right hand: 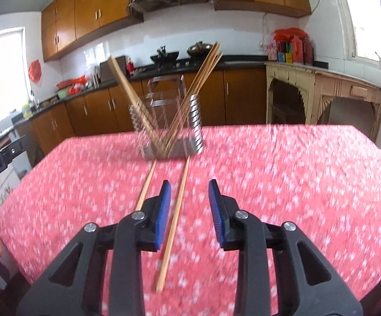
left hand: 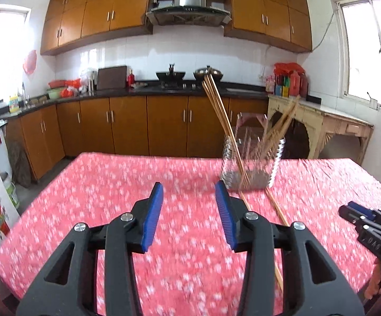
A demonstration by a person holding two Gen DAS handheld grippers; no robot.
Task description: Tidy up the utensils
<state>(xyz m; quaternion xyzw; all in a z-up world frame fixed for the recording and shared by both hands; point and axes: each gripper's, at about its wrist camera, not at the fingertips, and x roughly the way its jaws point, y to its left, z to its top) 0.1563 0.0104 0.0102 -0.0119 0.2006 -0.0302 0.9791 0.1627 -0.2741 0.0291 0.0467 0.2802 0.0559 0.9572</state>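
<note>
In the left wrist view, the left gripper (left hand: 189,192) fills the lower middle with jaws apart and nothing between them. The two loose chopsticks (left hand: 277,206) lie to its right on the tablecloth (left hand: 85,197), running toward the wire holder (left hand: 252,158) at upper right. In the right wrist view, the right gripper (right hand: 187,192) stands parted and empty, one chopstick passing beneath its left pad (right hand: 164,210) (lengthwise, roughly along the fingers). The right hand looks nearer.

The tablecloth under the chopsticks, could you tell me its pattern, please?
Red-pink tablecloth with small white flowers, best in the right wrist view.
</note>
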